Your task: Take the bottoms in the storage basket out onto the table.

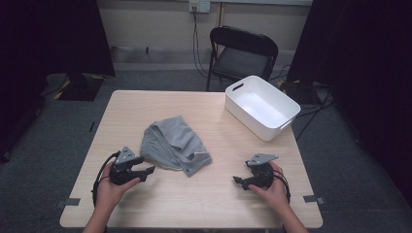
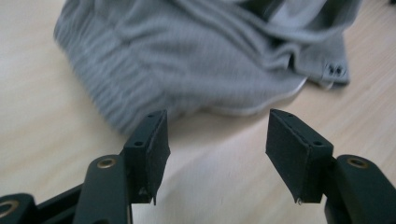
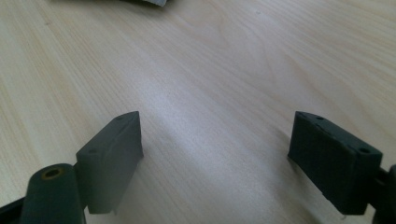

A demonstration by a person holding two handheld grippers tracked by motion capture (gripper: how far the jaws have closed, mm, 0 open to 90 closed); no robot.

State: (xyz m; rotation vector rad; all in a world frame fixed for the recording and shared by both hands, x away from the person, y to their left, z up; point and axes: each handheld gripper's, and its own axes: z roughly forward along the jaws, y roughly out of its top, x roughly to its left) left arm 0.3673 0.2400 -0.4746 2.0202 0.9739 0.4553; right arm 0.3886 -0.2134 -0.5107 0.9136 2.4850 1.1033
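No readable text, labels, brands, numbers or signs anywhere. The small tab at the corner of the grey garment has two dark marks, too blurred to read.

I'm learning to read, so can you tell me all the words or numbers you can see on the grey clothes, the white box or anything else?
There are none to read. The grey garment shows no print, though a small dark tab at its corner is too blurred to tell. The white bin, the table and the folding chair are all plain.
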